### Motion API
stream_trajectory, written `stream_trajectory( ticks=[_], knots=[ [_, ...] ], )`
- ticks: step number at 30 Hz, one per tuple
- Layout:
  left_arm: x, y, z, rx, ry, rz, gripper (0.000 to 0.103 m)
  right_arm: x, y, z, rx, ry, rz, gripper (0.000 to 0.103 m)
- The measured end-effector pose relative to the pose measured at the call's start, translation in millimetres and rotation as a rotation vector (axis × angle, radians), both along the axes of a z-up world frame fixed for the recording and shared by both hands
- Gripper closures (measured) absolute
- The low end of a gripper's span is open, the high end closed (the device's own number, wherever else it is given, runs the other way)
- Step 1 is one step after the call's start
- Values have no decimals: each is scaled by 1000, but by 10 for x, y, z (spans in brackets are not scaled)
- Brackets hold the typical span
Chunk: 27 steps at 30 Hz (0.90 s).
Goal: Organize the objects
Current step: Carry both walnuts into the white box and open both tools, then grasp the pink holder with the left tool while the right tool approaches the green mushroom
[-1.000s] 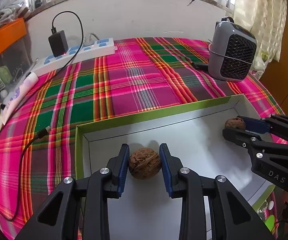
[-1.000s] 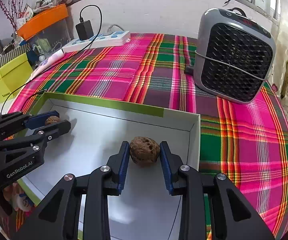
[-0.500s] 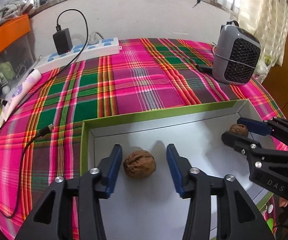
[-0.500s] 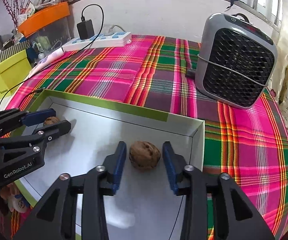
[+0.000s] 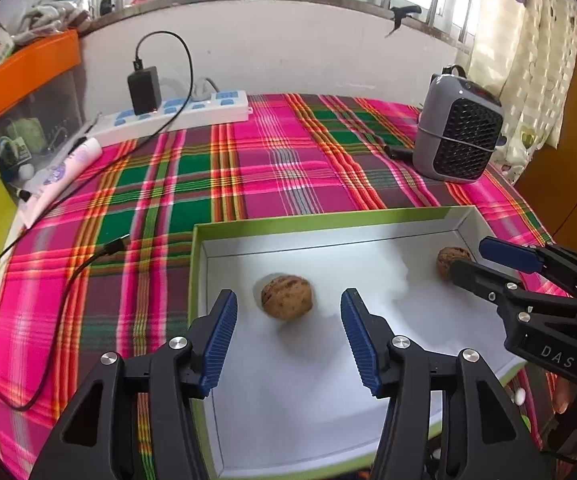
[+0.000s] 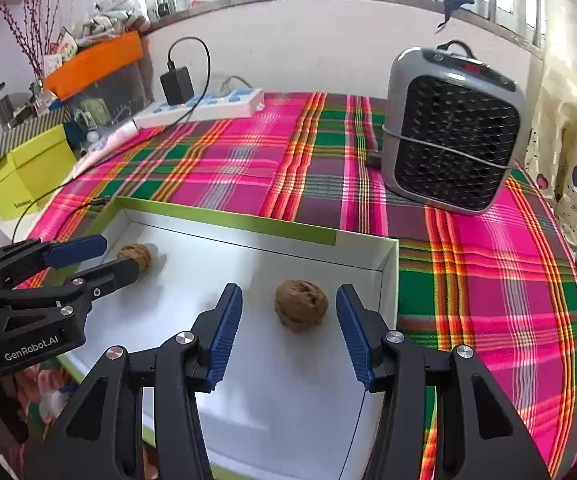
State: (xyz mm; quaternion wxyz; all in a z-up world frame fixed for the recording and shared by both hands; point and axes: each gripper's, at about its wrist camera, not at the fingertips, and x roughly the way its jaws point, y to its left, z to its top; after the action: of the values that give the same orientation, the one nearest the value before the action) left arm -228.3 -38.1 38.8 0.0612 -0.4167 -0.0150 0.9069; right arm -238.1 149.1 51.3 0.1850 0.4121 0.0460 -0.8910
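Both walnuts sit in the white box w/ green rim, left walnut btwn my left tongs, right walnut btwn my right tongs, both spreading, touching neither; nothing else loose that I can see.

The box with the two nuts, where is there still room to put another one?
The white floor of the box is bare between the left walnut and the right walnut, and along the near edge. Outside, the plaid cloth is free between the power strip and the heater. The left edge, by the cable, is crowded.
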Motion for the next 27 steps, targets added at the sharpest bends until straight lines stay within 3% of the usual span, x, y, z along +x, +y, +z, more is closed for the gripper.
stream_trajectory(
  ticks=[10,21,27],
  knots=[
    [402,-79,113,39,38,15,45,341,122,90,-60,25,-36,53],
    [924,-159,171,14,99,39,45,817,281,197,-80,81,-32,53],
    [1194,-298,80,45,86,63,45,1070,370,196,-101,97,-22,53]
  ],
)
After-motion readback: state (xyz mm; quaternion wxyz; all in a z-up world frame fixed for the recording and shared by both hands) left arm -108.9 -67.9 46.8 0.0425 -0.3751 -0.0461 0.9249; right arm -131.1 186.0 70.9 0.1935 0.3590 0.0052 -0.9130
